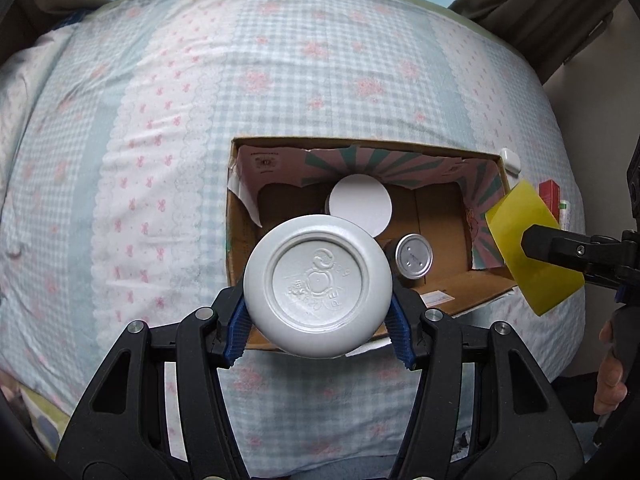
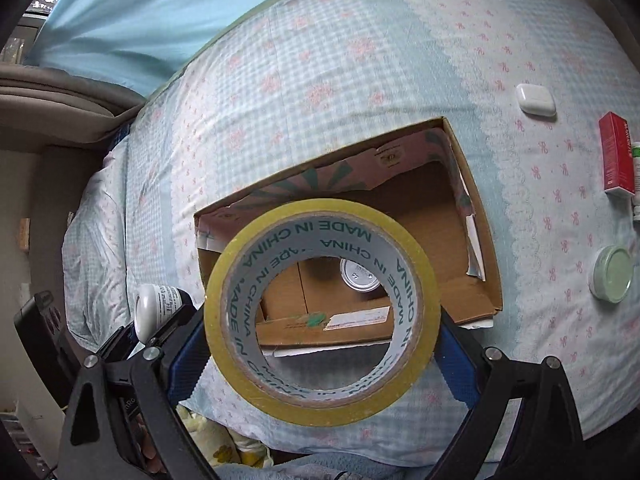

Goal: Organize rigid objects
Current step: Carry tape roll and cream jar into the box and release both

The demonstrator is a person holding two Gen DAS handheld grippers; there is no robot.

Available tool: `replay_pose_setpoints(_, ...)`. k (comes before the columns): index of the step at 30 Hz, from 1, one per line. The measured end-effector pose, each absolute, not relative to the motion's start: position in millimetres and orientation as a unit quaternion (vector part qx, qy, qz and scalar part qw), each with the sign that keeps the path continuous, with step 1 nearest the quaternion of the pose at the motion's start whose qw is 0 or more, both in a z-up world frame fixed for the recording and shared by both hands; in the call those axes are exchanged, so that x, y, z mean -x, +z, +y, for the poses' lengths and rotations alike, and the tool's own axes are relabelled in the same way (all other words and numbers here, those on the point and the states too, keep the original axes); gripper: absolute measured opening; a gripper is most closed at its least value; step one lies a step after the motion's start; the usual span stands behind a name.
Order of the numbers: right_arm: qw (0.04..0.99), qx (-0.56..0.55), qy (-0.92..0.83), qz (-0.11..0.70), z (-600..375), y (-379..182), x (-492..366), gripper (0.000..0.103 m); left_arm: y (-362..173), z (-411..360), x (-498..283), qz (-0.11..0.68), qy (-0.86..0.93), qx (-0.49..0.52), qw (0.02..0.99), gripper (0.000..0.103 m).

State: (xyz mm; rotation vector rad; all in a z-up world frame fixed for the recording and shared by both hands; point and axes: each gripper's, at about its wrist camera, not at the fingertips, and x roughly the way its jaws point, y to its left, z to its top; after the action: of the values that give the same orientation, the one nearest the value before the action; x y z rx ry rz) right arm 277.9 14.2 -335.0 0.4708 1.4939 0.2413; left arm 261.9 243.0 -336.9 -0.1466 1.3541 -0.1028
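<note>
My left gripper (image 1: 318,320) is shut on a white plastic bottle (image 1: 318,284), whose moulded base faces the camera. It hangs over the near edge of an open cardboard box (image 1: 236,256) on the bed. Inside the box lie a white round lid (image 1: 360,200) and a small silver tin (image 1: 414,257). My right gripper (image 2: 320,344) is shut on a roll of yellow tape (image 2: 248,364), held across its width above the box's (image 2: 480,216) near edge. The tape (image 1: 516,236) and right gripper (image 1: 536,242) also show at the right of the left wrist view, beside the box.
On the checked bedcover (image 2: 360,60) right of the box lie a white earbud case (image 2: 536,100), a red carton (image 2: 618,156), a white tube (image 2: 637,188) and a pale green jar (image 2: 612,276). A person's hand (image 1: 610,380) grips the right handle. Curtains hang behind the bed.
</note>
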Motion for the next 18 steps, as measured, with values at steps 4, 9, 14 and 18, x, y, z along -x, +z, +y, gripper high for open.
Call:
replay_pose_setpoints(4,0.683,-0.194,0.092,0.698,15.8,-364.4,-295.2,0.096,-366.9,235.8,-276.3,0.661,-0.053,0.058,0.746,0.053)
replay_pose_setpoints(9,0.643,-0.197,0.073,0.737,12.9,-403.8,-310.9,0.096,-403.4,229.8,-286.1,0.701,-0.053,0.065,0.708,0.053)
replay_pose_setpoints(14,0.637,-0.168,0.078,0.748,24.4,-421.7,-326.0,0.096,-426.4,223.6,-293.8,0.723,-0.048,0.049,0.687,0.053)
replay_pose_setpoints(18,0.645,-0.156,0.090,0.742,30.6,-427.3,-336.5,0.096,-434.0,217.2,-297.9,0.734,-0.051,0.033,0.676,0.053)
